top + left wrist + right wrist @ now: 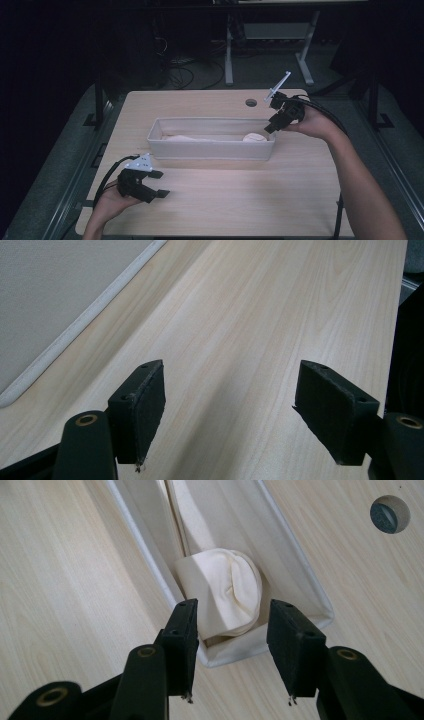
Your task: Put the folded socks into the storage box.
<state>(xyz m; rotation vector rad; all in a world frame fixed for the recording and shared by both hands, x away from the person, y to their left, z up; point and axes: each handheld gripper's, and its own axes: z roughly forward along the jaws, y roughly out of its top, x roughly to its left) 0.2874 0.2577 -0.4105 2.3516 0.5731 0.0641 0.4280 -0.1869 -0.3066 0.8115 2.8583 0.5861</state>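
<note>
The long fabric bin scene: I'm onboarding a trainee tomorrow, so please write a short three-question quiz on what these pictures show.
1. True or false: the rolled white cloth lies inside the fabric bin.
2. At which end of the bin, in the high view, does the rolled cloth lie? A) left end B) right end C) middle
3. What lies between the pads of the left tongs?

Key
1. True.
2. B, the right end, just below the right tongs, which hang open above it without touching it.
3. Nothing; the jaws stand wide open over bare table, beside the bin's wall.
</note>
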